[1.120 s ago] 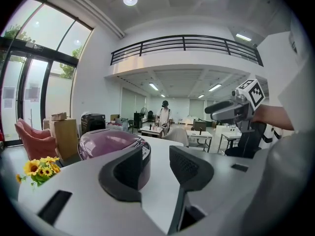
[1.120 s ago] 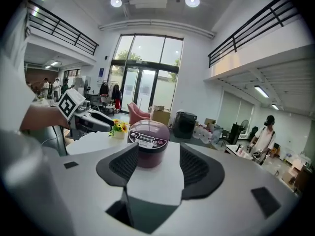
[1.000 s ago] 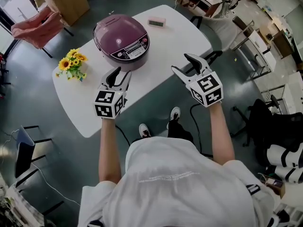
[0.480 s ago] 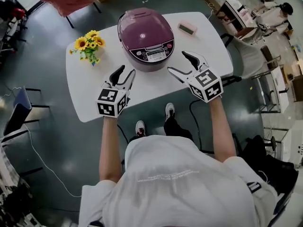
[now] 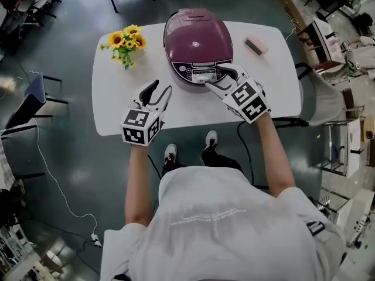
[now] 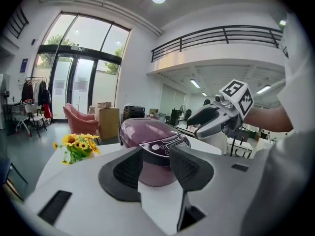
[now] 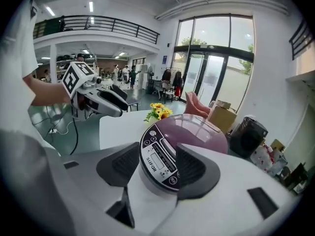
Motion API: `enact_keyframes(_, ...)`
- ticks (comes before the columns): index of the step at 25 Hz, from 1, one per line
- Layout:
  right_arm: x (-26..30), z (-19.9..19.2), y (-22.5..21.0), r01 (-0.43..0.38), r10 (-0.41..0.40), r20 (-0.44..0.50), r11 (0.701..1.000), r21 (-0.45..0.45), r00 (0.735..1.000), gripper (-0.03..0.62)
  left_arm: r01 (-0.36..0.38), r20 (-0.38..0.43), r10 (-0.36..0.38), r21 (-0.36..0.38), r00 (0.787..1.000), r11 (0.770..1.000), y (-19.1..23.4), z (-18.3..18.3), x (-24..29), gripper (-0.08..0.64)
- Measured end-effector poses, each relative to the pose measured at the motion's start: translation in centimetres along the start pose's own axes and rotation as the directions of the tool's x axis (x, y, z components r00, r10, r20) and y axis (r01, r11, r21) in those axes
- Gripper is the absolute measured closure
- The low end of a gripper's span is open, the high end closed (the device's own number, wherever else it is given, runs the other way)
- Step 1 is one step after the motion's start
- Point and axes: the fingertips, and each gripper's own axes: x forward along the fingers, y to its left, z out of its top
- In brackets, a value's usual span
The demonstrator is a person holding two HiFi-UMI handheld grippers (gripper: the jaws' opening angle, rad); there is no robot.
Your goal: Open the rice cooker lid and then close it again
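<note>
Head view, from the left: a small bunch of sunflowers point(image 5: 126, 41) stands near the far left corner of the white tabletop point(image 5: 111, 107). Nearer the front edge, the left hand-held gripper point(image 5: 161, 86) hovers with its jaws apart and nothing between them, well short of the cooker. It braces nothing, so a push from the other side could slide the pot back or twist it.

The purple rice cooker point(image 5: 198, 37) sits at the middle of the tabletop's far side, lid down, control panel facing the person.

The right hand-held gripper point(image 5: 214, 76) is at that panel with its jaws closing. The right gripper view shows the panel's display and buttons framed between the pads, which do not yet seem to press on it. The likeliest slip, in my judgement, is that a pad lands on a control button instead of the lid release, or pinches the smooth front and skids off. If the latch does give, the lid may spring up against the jaws.

A small pink device point(image 5: 255, 45) lies just right of the cooker and could be knocked if the pot shifts.
</note>
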Motion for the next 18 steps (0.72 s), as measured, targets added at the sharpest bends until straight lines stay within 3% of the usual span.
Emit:
enact_keyframes(5, 1.8, -0.2, -0.1, -0.077, 0.075, -0.024, 0.993, -0.089, 0.997, 0.387, -0.041, -0.010, 0.041, -0.029, 0.999, 0.999, -0.1, -0.6, 0.7, 0.373)
enact_keyframes(13, 4.5, -1.8, -0.6, -0.125, 0.099, -0.125, 0.967, -0.223, 0.987, 0.386, -0.087, -0.026, 0.086, -0.065, 0.996, 0.994, 0.2, -1.6, 0.3, 0.373)
enact_keyframes(18, 5.8, -2.5, -0.3, -0.145, 0.112, -0.149, 0.962, -0.232, 0.983, 0.377, -0.098, -0.034, 0.095, -0.083, 0.995, 0.992, 0.5, -2.3, 0.0, 0.373)
